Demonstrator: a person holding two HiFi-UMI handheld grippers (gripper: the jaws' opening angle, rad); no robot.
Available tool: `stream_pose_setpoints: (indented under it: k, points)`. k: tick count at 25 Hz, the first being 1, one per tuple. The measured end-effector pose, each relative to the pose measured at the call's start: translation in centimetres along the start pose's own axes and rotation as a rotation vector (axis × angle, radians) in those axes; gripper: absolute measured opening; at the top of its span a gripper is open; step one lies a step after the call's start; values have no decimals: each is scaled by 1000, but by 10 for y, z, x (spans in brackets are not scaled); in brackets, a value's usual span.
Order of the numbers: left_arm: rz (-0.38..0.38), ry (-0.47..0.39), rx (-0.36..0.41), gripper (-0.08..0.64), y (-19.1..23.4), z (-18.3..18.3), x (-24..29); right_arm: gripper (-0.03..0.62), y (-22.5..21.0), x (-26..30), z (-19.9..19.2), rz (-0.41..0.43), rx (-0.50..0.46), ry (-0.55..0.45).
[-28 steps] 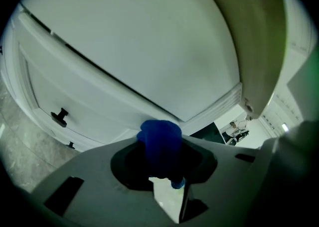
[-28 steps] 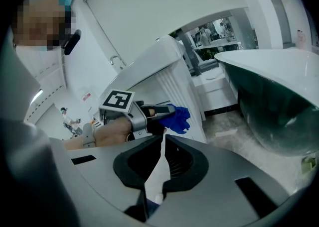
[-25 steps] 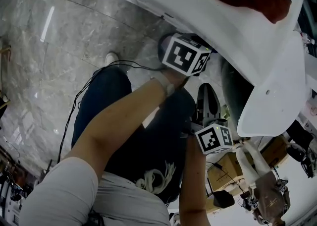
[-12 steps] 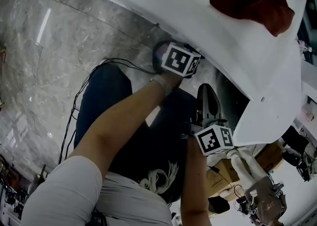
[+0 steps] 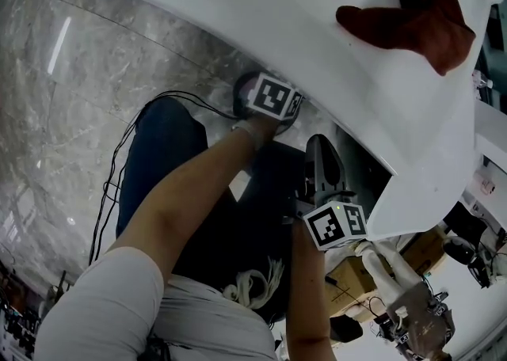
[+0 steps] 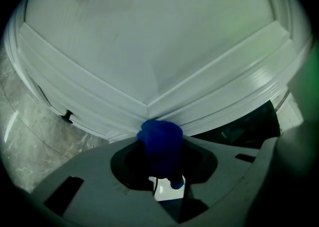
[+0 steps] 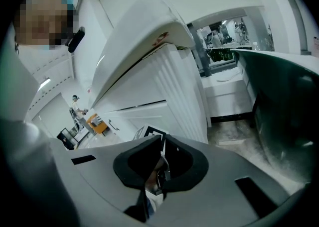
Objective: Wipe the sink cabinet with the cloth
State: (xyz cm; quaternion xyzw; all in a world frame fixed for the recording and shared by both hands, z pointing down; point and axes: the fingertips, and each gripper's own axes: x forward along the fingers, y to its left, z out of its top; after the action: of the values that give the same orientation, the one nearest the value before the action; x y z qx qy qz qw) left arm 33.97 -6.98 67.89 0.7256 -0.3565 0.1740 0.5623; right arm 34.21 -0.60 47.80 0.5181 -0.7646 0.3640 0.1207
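The white sink cabinet (image 5: 333, 27) curves across the top of the head view, with a dark red cloth (image 5: 412, 17) lying crumpled on its top at the far right. My left gripper (image 5: 269, 100) sits below the cabinet's front edge, its marker cube facing up. In the left gripper view, the left gripper (image 6: 159, 141) is shut on a blue wad, apparently a cloth (image 6: 160, 139), close to a moulded corner of a white panel (image 6: 149, 61). My right gripper (image 5: 318, 153) hangs lower beside the cabinet. Seen in its own view, the right gripper (image 7: 162, 146) is shut and holds nothing.
A white cabinet door (image 5: 424, 169) stands open at the right, with a dark opening (image 5: 360, 157) behind it. The floor is grey marble (image 5: 71, 98), and a black cable (image 5: 119, 169) trails over it. Boxes and clutter (image 5: 412, 272) lie at lower right. The person's legs fill the middle.
My left gripper has slid left along the cabinet's front edge with the blue wad still in it. The right gripper has hardly moved.
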Motion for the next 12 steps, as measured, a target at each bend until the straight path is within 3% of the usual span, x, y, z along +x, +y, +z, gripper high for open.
stream_pose_setpoints:
  k: [7, 10, 12]
  points:
    - [60, -1, 65, 110, 24, 3, 6, 37, 5, 10, -3, 8, -34, 27]
    - [16, 35, 32, 112, 24, -9, 20, 37, 8, 16, -3, 16, -44, 29]
    - [65, 48, 11, 110, 42, -10, 18, 37, 10, 19, -3, 23, -48, 28]
